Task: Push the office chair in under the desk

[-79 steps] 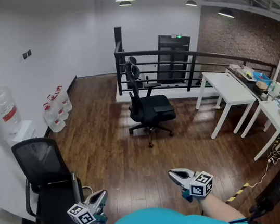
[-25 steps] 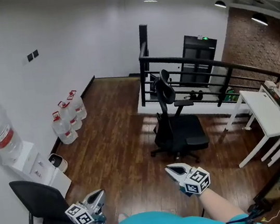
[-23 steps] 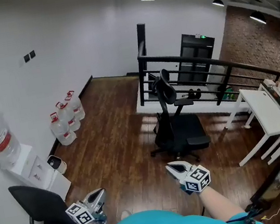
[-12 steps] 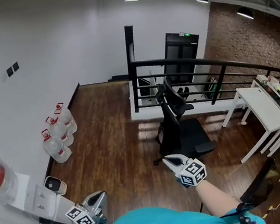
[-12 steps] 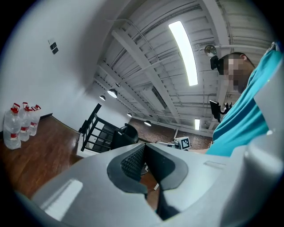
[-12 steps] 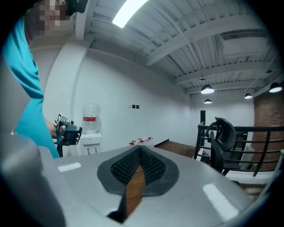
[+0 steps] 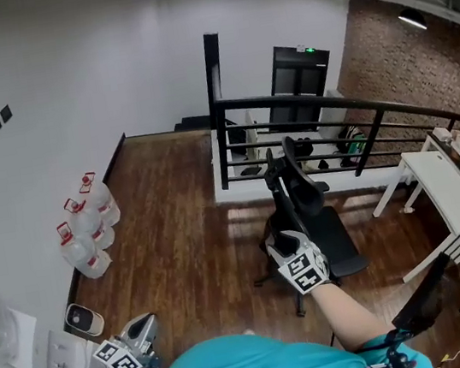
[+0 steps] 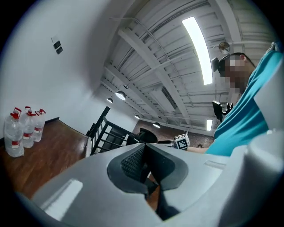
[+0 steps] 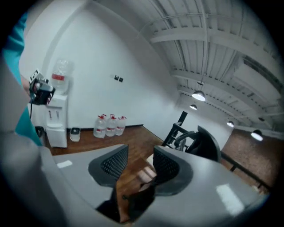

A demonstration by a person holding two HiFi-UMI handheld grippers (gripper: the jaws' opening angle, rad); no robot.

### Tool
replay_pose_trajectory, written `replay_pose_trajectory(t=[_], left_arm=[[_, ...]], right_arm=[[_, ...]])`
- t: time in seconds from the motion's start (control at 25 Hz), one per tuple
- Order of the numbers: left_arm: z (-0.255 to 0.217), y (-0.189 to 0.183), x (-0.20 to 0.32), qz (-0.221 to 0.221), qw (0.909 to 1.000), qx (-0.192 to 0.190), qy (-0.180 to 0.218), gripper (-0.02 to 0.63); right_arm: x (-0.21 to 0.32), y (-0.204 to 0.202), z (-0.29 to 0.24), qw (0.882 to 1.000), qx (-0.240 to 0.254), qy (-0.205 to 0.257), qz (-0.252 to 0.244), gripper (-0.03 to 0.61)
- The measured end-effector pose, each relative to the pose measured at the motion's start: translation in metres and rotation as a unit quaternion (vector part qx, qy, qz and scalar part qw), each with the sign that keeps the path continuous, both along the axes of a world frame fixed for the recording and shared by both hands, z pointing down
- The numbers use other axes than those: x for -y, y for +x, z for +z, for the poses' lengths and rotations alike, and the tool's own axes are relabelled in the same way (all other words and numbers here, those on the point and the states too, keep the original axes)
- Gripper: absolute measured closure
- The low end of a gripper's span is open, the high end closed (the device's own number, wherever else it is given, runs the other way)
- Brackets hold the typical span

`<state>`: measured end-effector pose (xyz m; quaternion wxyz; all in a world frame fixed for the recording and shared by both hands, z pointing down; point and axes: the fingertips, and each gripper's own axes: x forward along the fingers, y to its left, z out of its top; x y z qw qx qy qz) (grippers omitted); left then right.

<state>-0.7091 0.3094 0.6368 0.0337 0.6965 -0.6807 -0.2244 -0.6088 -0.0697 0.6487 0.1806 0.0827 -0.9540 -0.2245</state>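
The right gripper (image 7: pixel 285 246) (image 9: pixel 140 166) reaches out with its jaws opening, and only the wood floor (image 9: pixel 133 142) shows between them. The black chair (image 7: pixel 308 210) (image 9: pixel 204 144) stands just ahead of it, backed against the black railing (image 7: pixel 307 123) and well apart from the white desk (image 7: pixel 443 188) at right. The left gripper (image 7: pixel 141 330) (image 8: pixel 144 164) hangs low at the person's side, jaws together and empty. Water bottles (image 7: pixel 86 232) line the left wall.
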Motion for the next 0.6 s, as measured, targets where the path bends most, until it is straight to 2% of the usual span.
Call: replay_pose_trajectory(t=[0.08,0.2,0.32,0.44,0.56,0.6], left_arm=[[0.007,-0.026,0.036,-0.007,1.0000,-0.002,-0.002,0.589],[0.038,-0.047,0.092,-0.006,1.0000,0.001,-0.008,0.589],[0.032,-0.052,0.149,0.007,1.0000,0.002,-0.006,0.589],[0.005,-0.050,0.201,0.037,0.9992,-0.006,-0.015,0.590],[-0.003,-0.074,0.251,0.068,0.9973,-0.012,-0.025,0.589],[-0.001,-0.083,0.269,0.081,0.9963,-0.016,-0.025,0.589]], right_arm=[[0.045,-0.018,0.020,0.998,-0.033,0.044,0.030,0.414],[0.101,-0.035,0.082,0.989,-0.099,0.089,0.062,0.414],[0.146,-0.027,0.114,0.976,-0.158,0.117,0.089,0.399],[0.156,-0.008,0.094,0.970,-0.175,0.145,0.088,0.416],[0.154,-0.017,0.068,0.967,-0.167,0.178,0.077,0.422],[0.155,-0.021,0.063,0.968,-0.160,0.179,0.077,0.442]])
